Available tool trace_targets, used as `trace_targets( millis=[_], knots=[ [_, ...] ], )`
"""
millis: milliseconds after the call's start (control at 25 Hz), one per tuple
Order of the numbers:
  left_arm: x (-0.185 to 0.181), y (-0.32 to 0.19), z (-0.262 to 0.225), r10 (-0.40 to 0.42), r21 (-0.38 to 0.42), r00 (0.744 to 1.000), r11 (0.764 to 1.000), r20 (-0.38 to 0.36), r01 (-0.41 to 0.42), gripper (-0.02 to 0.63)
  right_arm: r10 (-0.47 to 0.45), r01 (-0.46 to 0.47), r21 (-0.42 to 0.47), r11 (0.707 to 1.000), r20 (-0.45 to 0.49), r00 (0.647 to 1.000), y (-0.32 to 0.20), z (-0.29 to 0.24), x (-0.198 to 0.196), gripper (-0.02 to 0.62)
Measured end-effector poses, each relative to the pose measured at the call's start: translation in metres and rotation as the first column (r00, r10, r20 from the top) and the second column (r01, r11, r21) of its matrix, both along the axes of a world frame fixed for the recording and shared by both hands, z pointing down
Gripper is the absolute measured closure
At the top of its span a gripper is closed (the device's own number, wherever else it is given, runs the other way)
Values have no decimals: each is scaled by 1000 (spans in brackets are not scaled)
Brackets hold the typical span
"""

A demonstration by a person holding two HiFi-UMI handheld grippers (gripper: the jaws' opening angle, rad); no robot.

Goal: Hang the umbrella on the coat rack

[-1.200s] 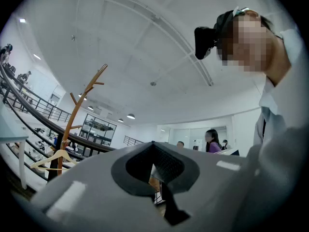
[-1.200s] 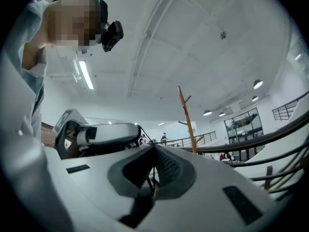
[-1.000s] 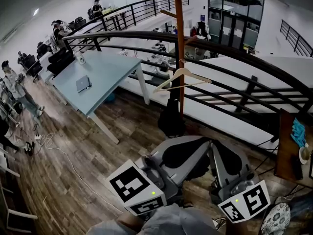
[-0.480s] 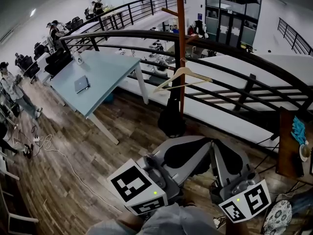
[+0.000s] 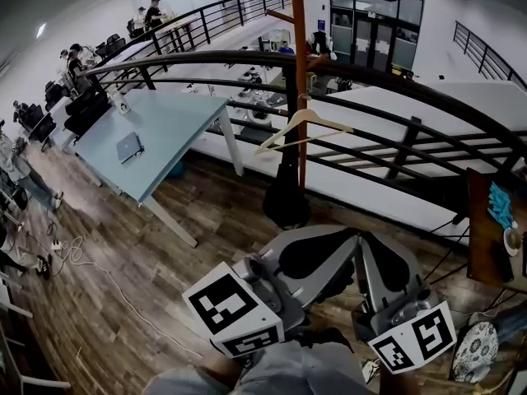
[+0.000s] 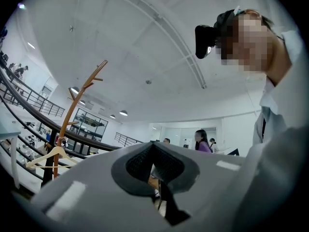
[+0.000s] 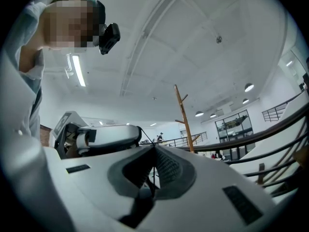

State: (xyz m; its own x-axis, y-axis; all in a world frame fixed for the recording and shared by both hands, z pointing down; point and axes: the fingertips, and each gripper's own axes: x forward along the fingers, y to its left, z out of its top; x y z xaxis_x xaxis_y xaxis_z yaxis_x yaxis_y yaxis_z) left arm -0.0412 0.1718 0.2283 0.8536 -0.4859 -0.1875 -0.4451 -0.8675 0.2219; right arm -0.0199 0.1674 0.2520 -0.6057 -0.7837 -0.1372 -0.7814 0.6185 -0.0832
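Jaws of left gripper point(image 6: 153, 147) and right gripper point(image 7: 154, 149) pressed together, empty, facing coat rack point(image 5: 300, 81)

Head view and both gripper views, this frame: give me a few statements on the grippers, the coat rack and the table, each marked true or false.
1. A wooden hanger hangs on the coat rack. True.
2. The left gripper is clamped on an umbrella. False: its jaws are together with nothing between them.
3. The right gripper has its jaws together and holds nothing. True.
4. The laptop lies on the wooden floor. False: it lies closed on the light blue table.
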Motion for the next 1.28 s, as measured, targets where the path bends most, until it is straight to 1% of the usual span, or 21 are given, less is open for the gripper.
trace_targets(
  millis=[280, 560, 880, 1040, 1160, 1200, 1280],
  knots=[
    [-7, -2, 3, 9, 4, 1000, 1000, 9, -9, 603, 11, -11, -6, 1000, -5, 1000, -3, 3, -6, 594],
    [5, -13, 3, 12, 0, 1000, 1000, 10, -12, 603, 18, -18, -11, 1000, -9, 1000, -13, 2, 5, 594],
    [32, -40, -5, -14, 0, 1000, 1000, 14, 14, 603, -21, 21, -19, 1000, 4, 1000, -43, -6, 30, 594],
    [51, -55, -13, -29, 3, 999, 1000, 22, 29, 603, -48, 48, -27, 998, 7, 999, -60, -16, 49, 594],
    [59, -80, -12, -47, 3, 999, 999, 19, 47, 603, -66, 66, -23, 998, 1, 998, -86, -15, 56, 594],
    [69, -87, -11, -55, 0, 998, 998, 18, 55, 603, -75, 75, -25, 997, 0, 997, -93, -15, 65, 594],
    [105, -95, -16, -75, -7, 997, 997, 18, 76, 603, -96, 96, -28, 995, -1, 995, -101, -20, 101, 594]
  ],
)
